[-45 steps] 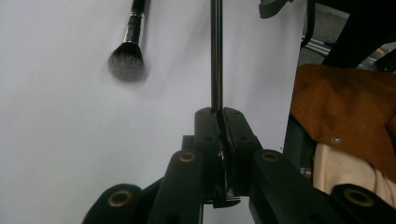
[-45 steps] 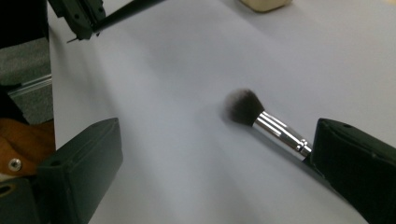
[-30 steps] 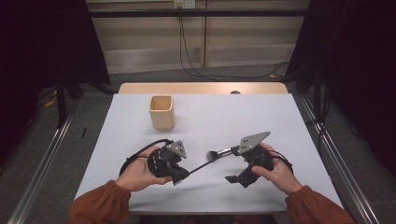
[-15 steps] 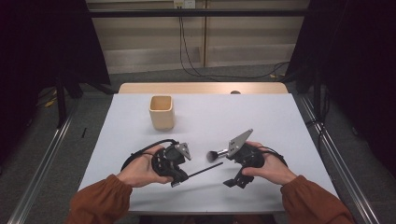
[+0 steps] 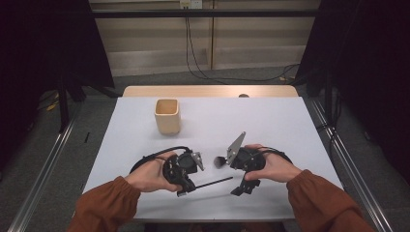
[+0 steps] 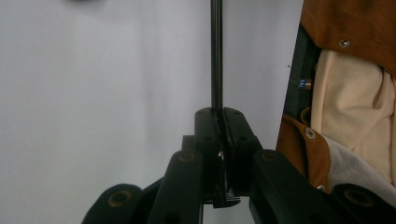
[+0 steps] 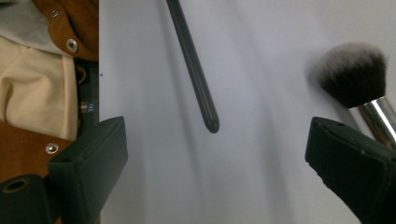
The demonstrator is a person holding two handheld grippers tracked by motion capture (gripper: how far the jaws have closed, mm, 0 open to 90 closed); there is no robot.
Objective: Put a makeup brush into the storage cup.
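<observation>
Brush handle [image 5: 212, 182], thin and black, lies low over the white table [image 5: 270, 121], clamped at one end by left gripper [image 6: 218, 116]. Right gripper [image 7: 215, 154]: jaws wide, empty, free handle tip between them. Makeup brush head [image 7: 355, 77] beside right jaw.

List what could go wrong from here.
1. The left gripper is shut on the thin black rod near one end, so the long free length could pivot or slip.
2. The right gripper is open with the rod's tip between its jaws and the makeup brush off to one side. Closing now would likely miss the brush or nudge it away.
</observation>
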